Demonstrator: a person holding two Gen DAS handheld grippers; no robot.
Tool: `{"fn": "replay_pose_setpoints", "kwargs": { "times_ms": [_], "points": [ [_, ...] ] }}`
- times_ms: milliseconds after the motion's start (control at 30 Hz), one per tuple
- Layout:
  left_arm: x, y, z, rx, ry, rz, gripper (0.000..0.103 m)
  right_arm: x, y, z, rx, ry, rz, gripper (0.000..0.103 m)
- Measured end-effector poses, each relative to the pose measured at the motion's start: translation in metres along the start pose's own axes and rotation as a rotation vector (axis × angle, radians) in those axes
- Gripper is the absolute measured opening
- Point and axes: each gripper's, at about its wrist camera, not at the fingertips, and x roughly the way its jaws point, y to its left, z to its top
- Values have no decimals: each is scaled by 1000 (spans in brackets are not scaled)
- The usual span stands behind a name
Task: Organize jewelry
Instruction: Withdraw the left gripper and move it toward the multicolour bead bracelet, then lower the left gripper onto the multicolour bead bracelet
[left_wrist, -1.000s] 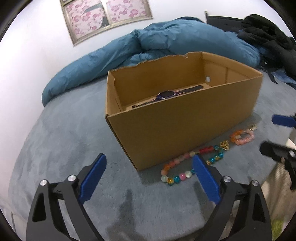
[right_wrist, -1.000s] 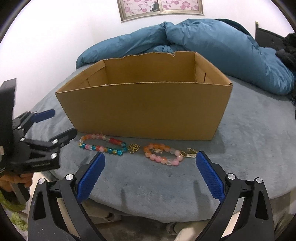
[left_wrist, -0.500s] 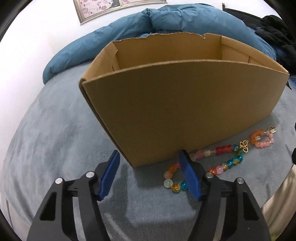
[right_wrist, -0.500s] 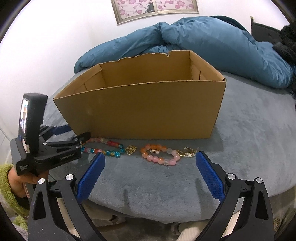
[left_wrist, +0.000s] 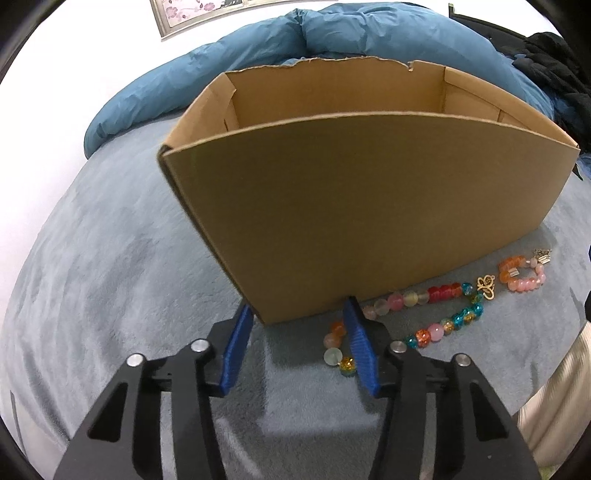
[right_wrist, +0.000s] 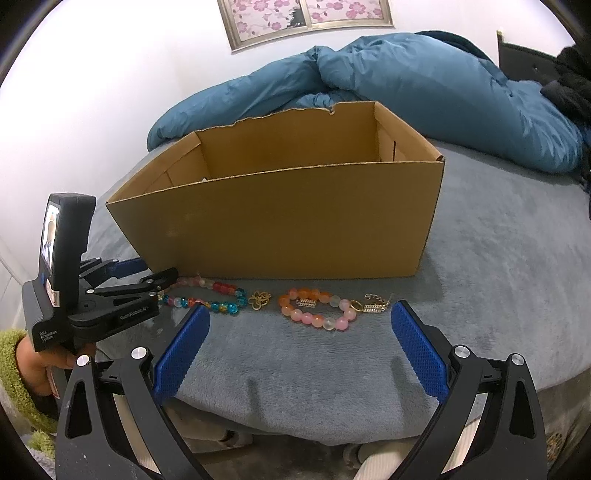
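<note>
Two bead bracelets lie on the grey bed cover in front of a cardboard box (left_wrist: 369, 206) (right_wrist: 280, 221). The multicoloured bracelet (left_wrist: 441, 291) (right_wrist: 221, 287) with a gold charm (right_wrist: 259, 300) is on the left. The pink and orange bracelet (left_wrist: 521, 282) (right_wrist: 314, 319) is to its right. My left gripper (left_wrist: 297, 306) (right_wrist: 159, 269) is low at the box's near left corner, its jaws closing. The corner shows between them, and the multicoloured bracelet's left end lies just outside the right finger (left_wrist: 358, 343). My right gripper (right_wrist: 301, 306) stands wide open, near the pink bracelet, holding nothing.
A blue duvet (right_wrist: 424, 81) is heaped behind the box, with dark clothes (left_wrist: 554, 59) at the far right. A framed flower picture (right_wrist: 306, 14) hangs on the wall. The bed's front edge runs just below the bracelets. A hand in a green sleeve (right_wrist: 22, 369) holds the left gripper.
My left gripper has come down and closer to the box's corner, and its jaws have narrowed. The box's inside has dropped out of its view. The right gripper has stayed open, about where it was.
</note>
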Motion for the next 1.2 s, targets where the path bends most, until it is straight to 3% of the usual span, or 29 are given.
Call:
{"fn": "replay_pose_setpoints", "kwargs": {
  "times_ms": [133,267,433,567,633,700,867,1000,1133,1200],
  "points": [
    [-2,7,-4,-5,17,17,29,-2,-3,0,7,-9,2,94],
    [1,17,-10,-17,55,28,0,0,-4,-1,11,-3,2,94],
    [-1,26,-16,-30,55,-10,0,2,0,1,-4,5,0,94],
    [-16,33,-16,-81,28,-124,0,3,6,2,-18,7,1,94],
    [-20,31,-17,-87,35,-166,7,4,8,1,-25,14,1,94],
    [-19,26,-17,-94,41,-173,24,5,10,1,-29,18,0,94],
    [-13,22,-21,-152,48,-197,29,6,13,2,-36,21,-5,94],
    [-9,22,-17,-178,54,-224,30,6,14,3,-35,18,-11,95],
    [-5,11,-18,-135,67,-167,29,5,13,2,-33,19,-11,94],
    [-4,8,-18,-128,68,-148,18,4,14,2,-38,16,-11,94]
  ]
}}
